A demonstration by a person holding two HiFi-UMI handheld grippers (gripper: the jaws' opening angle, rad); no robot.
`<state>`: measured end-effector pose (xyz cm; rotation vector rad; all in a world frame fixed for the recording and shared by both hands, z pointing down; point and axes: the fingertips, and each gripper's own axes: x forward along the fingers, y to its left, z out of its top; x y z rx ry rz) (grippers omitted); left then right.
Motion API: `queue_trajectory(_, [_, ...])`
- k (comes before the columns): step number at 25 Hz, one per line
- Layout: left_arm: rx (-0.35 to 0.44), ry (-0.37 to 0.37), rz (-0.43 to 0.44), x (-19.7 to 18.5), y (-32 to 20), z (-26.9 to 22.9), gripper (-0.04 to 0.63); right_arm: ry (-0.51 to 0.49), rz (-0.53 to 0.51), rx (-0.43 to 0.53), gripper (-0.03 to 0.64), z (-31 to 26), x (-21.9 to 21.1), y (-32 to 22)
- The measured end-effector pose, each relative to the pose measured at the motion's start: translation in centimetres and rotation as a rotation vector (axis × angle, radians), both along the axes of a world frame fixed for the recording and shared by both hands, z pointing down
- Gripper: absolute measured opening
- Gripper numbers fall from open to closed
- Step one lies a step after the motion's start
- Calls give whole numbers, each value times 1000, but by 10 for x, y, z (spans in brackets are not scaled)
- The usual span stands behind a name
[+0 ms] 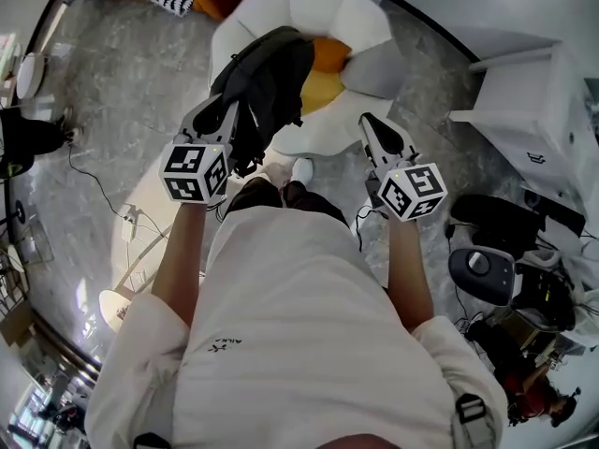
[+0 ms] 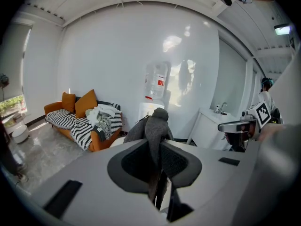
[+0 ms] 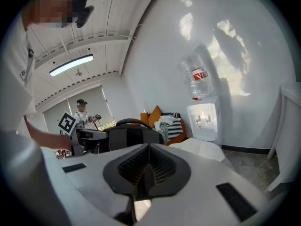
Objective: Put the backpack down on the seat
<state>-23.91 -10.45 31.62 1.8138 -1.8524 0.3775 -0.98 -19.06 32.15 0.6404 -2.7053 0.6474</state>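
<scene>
**Operator:** Backpack [image 1: 267, 82] status: how far along am I?

**Spotter:** Partway, I'd judge. You have it hanging from your left hand-held gripper [image 1: 229, 110] over the white seat [image 1: 309, 7], above its orange cushion [image 1: 323, 90]. It isn't released, and I can't tell whether its bottom touches the seat.

**Operator:** What's the grip like?

**Spotter:** The jaws stand partly apart, pinched on a grey strap [image 2: 154, 135] that runs up between them and folds over at the top. Your right hand-held gripper [image 1: 376, 127] is closed on nothing, off to the side of the seat and apart from the backpack.

**Operator:** And the backpack itself?

**Spotter:** It's black and grey, soft and slumped, with folds and straps drooping below your grip. From your right side it shows a boxy body with an arched handle [image 3: 127, 122] on top. It looks limp enough to sag or tip once you let go.

**Operator:** What's left?

**Spotter:** You lower it until the seat takes its weight. Then you open the left jaws to free the strap.
</scene>
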Motion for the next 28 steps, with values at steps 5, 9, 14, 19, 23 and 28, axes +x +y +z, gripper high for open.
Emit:
queue_trajectory(5, [-20, 0, 2, -3, -16, 21, 75, -1, -11, -5, 25, 17, -9, -15])
queue_trajectory(9, [-36, 3, 18, -4, -30, 39, 75, 14, 3, -17, 26, 35, -10, -22])
queue_trajectory(14, [-54, 27, 57, 2, -38, 62, 75, 55, 58, -58, 26, 64, 3, -20])
queue_trajectory(19, [-82, 40, 107, 4, -52, 91, 75, 65, 110, -88, 26, 85, 0, -21])
queue_trajectory(23, [-101, 44, 121, 5, -63, 116, 75, 65, 129, -108, 25, 101, -6, -20])
queue_trajectory(28, [-115, 51, 96, -7, -75, 149, 75, 79, 129, -132, 25, 125, -11, -17])
